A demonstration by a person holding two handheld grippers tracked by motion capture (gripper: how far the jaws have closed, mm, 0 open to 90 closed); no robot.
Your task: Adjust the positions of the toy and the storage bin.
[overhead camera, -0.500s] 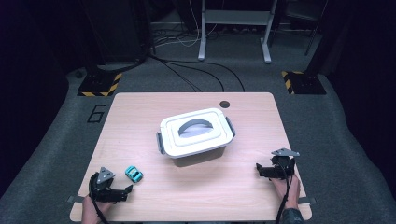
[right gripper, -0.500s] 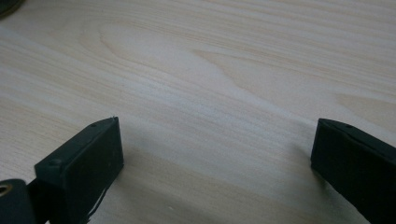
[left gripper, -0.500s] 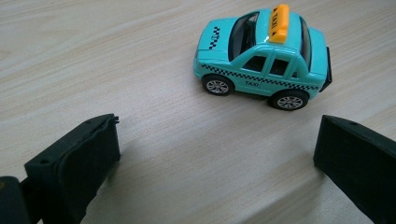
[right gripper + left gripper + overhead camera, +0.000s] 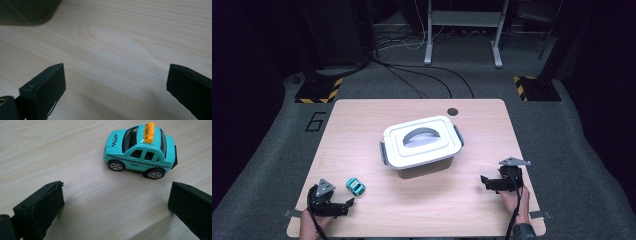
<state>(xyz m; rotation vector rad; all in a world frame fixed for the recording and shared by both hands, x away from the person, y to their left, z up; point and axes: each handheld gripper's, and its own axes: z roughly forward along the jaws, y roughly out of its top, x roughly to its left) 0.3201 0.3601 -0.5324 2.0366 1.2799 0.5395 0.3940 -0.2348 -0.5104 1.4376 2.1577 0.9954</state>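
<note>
A small teal toy taxi (image 4: pixel 355 186) with an orange roof sign stands on the wooden table (image 4: pixel 362 130), near the front left. My left gripper (image 4: pixel 343 205) rests on the table just in front of it, open. In the left gripper view the taxi (image 4: pixel 140 150) sits side-on beyond the wide-spread jaws of that gripper (image 4: pixel 116 190), apart from both. A closed box (image 4: pixel 421 142) with a white lid and grey handle stands mid-table. My right gripper (image 4: pixel 486 182) lies at the front right, pointing left, open over bare wood (image 4: pixel 116 70).
A dark corner of the box (image 4: pixel 25 12) shows at the top left of the right gripper view. A round dark hole (image 4: pixel 453 111) sits near the table's far edge. Cables and metal stand legs (image 4: pixel 462 40) lie on the floor beyond.
</note>
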